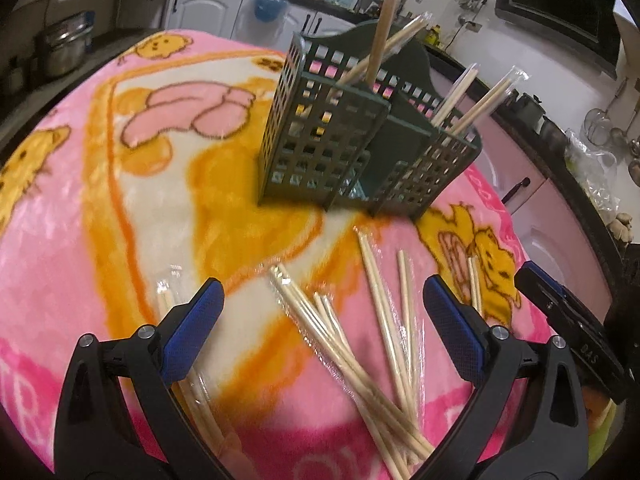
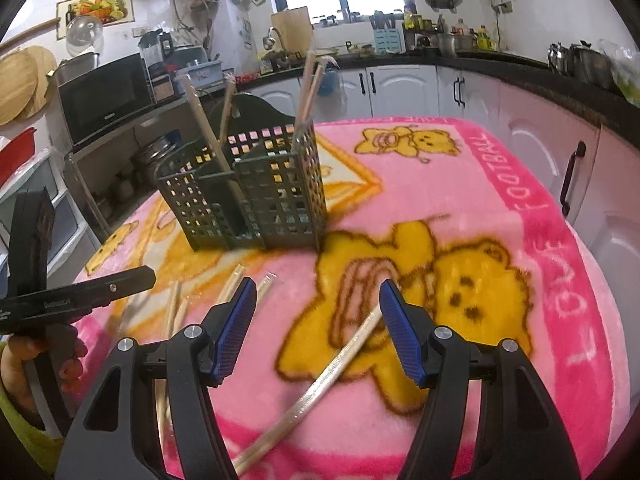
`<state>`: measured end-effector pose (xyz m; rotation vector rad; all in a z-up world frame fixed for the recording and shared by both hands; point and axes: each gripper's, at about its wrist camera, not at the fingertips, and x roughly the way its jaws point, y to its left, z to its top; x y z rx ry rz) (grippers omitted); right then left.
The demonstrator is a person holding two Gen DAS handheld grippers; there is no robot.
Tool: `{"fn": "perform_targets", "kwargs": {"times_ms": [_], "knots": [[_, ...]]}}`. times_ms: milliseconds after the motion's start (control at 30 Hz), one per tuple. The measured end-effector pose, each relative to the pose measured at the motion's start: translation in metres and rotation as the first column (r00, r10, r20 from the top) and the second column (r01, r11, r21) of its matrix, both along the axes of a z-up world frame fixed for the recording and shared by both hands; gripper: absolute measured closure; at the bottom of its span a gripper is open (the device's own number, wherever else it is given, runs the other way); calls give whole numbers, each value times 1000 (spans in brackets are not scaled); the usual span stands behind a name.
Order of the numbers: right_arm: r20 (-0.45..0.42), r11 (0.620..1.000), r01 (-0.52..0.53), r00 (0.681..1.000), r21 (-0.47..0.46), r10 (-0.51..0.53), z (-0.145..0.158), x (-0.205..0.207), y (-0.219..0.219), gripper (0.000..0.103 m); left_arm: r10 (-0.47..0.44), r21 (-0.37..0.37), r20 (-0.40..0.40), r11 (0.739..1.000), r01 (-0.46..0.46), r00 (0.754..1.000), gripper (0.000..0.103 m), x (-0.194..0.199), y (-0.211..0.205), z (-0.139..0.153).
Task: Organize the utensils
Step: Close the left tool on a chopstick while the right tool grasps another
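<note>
A dark green lattice utensil caddy (image 1: 340, 148) stands upright on the pink blanket, with several wrapped chopsticks (image 1: 378, 36) leaning out of its compartments. Loose wrapped chopsticks (image 1: 360, 340) lie crossed on the blanket in front of it. My left gripper (image 1: 322, 284) hovers open above this pile, nothing pinched. Another wrapped pair (image 1: 196, 392) lies under its left finger. In the right wrist view the caddy (image 2: 248, 196) is ahead left. My right gripper (image 2: 318, 283) is open over a single wrapped pair (image 2: 344, 356) lying diagonally on the bear print.
The pink bear blanket (image 2: 500, 184) covers a round table. Kitchen counters and white cabinets (image 2: 404, 88) ring it, with a microwave (image 2: 104, 96) at left. The left gripper's body (image 2: 80, 292) and a hand (image 2: 24, 368) show in the right wrist view.
</note>
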<state>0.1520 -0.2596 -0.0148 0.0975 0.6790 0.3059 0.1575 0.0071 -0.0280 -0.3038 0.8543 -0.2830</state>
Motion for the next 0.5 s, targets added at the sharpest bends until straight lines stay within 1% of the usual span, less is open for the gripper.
{"fn": "perform_targets", "kwargs": {"times_ms": [33,100,167,267,333,467,500], "knots": [[-5,1000,2,1000,-1,-2,-1,1,-1,41,-4,-9,-7,1000,4,1000,21,1,0,-2],[-13,1000,6,1000,-8,-6,-2,3,-1,41,-7,-40,-24,999,7,1000,37,3,1,-7],[-21,1000,11,1000,-16,-11,-4,5,-2,41,-12,-57,-54,998,9,998,40,6,1,-13],[-32,1000,15,999,-26,-16,-5,10,-5,42,4,-77,-90,997,-11,996,41,10,4,-21],[-55,999,20,998,-38,-22,-7,17,-7,42,19,-83,-106,996,-28,994,41,13,7,-24],[-147,999,48,988,-19,-51,-18,39,-17,48,35,-111,-130,993,-49,991,48,22,10,-27],[-169,998,54,984,-10,-55,-21,45,-20,48,37,-119,-136,992,-53,990,48,25,11,-27]]}}
